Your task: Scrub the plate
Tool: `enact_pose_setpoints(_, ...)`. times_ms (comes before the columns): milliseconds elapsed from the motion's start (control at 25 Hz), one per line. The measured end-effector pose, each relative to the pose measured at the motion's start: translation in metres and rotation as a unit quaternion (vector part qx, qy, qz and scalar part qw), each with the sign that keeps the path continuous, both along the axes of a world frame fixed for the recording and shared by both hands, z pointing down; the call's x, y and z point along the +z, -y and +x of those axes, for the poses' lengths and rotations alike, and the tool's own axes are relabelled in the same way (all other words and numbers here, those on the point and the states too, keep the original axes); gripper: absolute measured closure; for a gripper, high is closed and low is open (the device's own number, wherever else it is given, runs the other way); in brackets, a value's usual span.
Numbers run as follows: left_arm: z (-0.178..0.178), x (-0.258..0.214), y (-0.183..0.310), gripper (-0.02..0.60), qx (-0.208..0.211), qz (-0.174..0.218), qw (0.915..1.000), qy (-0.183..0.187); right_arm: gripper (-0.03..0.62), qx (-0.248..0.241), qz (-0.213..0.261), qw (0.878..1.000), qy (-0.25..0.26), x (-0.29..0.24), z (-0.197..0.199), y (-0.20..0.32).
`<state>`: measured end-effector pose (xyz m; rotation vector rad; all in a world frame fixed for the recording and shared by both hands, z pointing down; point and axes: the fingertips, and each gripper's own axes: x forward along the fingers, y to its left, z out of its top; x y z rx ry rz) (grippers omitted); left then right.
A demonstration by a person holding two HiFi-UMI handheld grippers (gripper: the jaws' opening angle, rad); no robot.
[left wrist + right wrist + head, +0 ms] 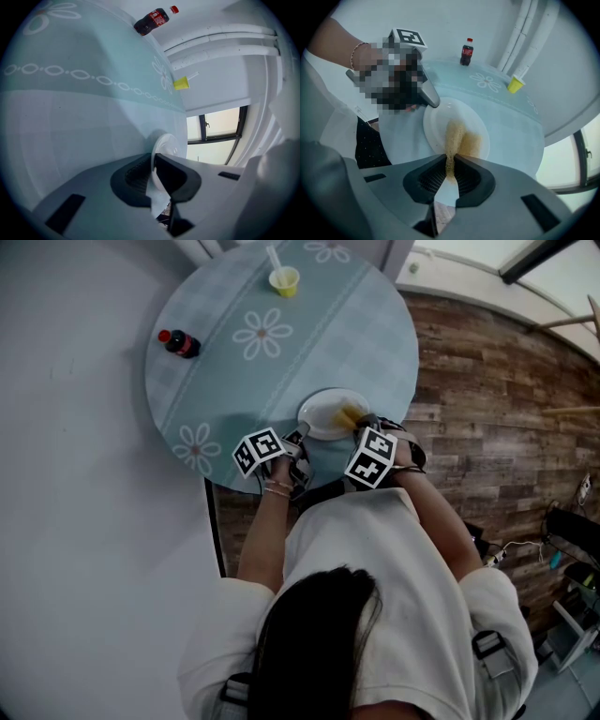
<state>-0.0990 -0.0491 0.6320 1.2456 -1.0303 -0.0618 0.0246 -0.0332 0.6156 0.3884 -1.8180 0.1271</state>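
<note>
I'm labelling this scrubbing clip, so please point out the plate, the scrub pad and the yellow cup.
plate (437,123): right gripper view, bare white left part of its face.
scrub pad (453,135): right gripper view, its yellow middle, over the plate.
yellow cup (514,85): right gripper view, the cup's side wall.

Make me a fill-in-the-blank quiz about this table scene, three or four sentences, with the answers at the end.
1. While the right tool holds a scrubbing pad on it, the left tool clamps the rim of the white ____.
2. The small cup is ____.
3. The cola bottle has a ____ cap.
4. The tablecloth is printed with white ____.

Missing words: plate; yellow; red; flowers.
</note>
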Motion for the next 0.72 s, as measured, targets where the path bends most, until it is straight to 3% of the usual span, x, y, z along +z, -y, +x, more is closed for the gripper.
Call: enact_pose_setpoints(720,0.001,0.0,0.0,0.542,-0.003,-0.001,1.0,-0.006,0.534,0.037,0.03,0.999,-0.001,0.002,0.012,0.039)
